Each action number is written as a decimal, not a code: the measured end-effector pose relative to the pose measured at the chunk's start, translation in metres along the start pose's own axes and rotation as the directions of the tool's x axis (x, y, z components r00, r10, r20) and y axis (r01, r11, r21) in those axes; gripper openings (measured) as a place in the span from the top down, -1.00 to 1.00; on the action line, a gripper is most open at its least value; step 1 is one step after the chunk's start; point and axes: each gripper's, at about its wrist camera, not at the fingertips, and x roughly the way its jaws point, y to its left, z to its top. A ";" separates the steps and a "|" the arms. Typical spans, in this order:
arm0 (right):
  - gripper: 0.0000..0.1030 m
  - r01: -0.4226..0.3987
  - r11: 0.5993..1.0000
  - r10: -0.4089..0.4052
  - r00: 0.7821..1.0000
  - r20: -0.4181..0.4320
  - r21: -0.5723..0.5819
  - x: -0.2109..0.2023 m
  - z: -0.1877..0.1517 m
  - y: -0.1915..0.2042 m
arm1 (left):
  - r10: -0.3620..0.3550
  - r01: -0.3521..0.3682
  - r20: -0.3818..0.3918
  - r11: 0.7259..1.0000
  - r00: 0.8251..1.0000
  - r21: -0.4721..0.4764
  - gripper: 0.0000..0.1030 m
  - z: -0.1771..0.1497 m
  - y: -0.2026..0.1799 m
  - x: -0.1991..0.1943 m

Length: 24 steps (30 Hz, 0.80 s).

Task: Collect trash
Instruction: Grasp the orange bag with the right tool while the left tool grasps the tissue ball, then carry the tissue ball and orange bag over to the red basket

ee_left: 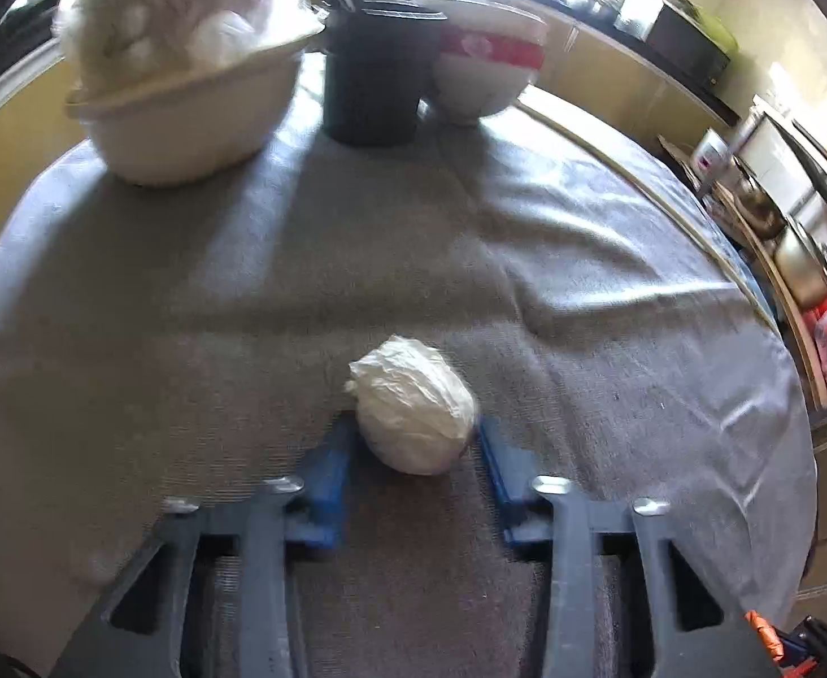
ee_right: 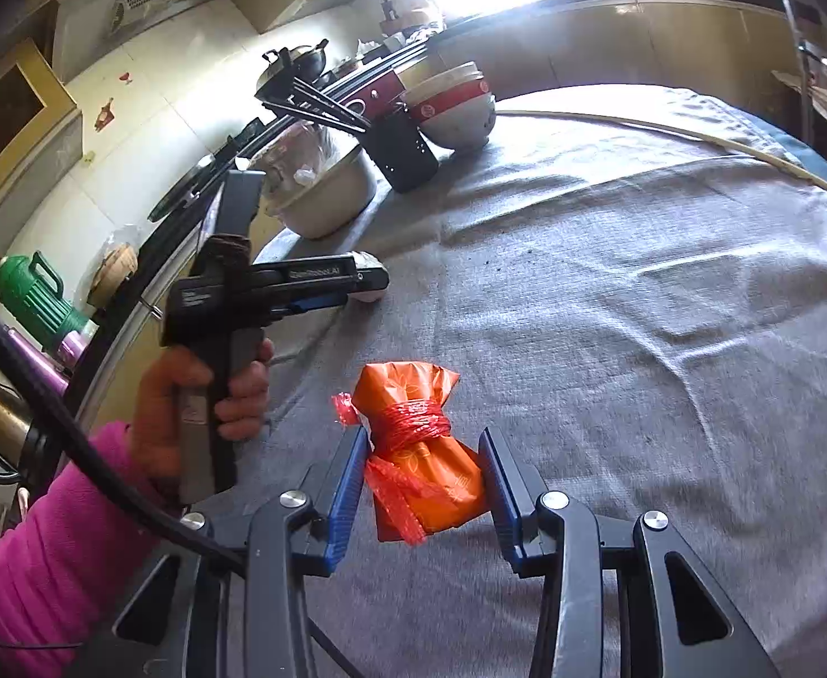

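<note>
Standing by the table point(ee_left: 611, 260), I counted two pieces of trash on its grey cloth point(ee_right: 611, 294): one white crumpled wad point(ee_left: 413, 404) and one orange packet point(ee_right: 422, 446) bound round its middle with red plastic strip. Two hand-held grippers were in use. The left hand-held gripper point(ee_left: 416, 449) had its blue pads on either side of the white wad, the right-hand pad touching it; whether the left-hand pad pressed on it I could not tell, so neither could I tell if it was gripped. The wad lay on the cloth near the table's near edge, its long axis running slantwise from upper left to lower right in the left wrist view. The right hand-held gripper point(ee_right: 425, 472) was clenched on the orange packet, both pads against its lower half, the packet's long axis pointing away from the gripper and its tied end tilted slightly left.

At the far side of the table stood three vessels: one cream bowl point(ee_left: 187, 113) stuffed with white wads, one black cup point(ee_left: 377, 76) holding dark chopsticks, and one red-banded bowl point(ee_left: 484, 68). A hand point(ee_right: 199, 407) in a pink sleeve point(ee_right: 46, 537) grasped the left gripper's handle.
</note>
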 end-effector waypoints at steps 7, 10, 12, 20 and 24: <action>0.15 0.026 0.999 -0.025 0.999 0.033 -0.023 -0.029 -0.011 0.004 | -0.022 0.022 0.025 1.000 0.999 -0.017 0.23 -0.016 0.001 -0.030; 0.15 0.025 1.000 -0.024 0.998 0.051 -0.014 -0.042 -0.016 0.004 | 0.029 -0.030 0.056 0.999 0.998 0.019 0.23 -0.032 -0.008 -0.060; 0.15 0.022 1.000 -0.022 0.997 0.067 -0.005 -0.052 -0.020 0.004 | 0.063 -0.067 0.087 0.997 0.994 0.045 0.23 -0.042 -0.015 -0.080; 0.15 0.007 1.000 -0.007 0.989 0.145 -0.004 -0.098 -0.040 0.019 | 0.171 -0.213 0.251 0.965 0.953 0.152 0.23 -0.103 -0.060 -0.173; 0.15 0.006 1.000 -0.003 0.983 0.183 -0.017 -0.122 -0.054 0.029 | 0.195 -0.255 0.305 0.952 0.932 0.170 0.23 -0.133 -0.076 -0.210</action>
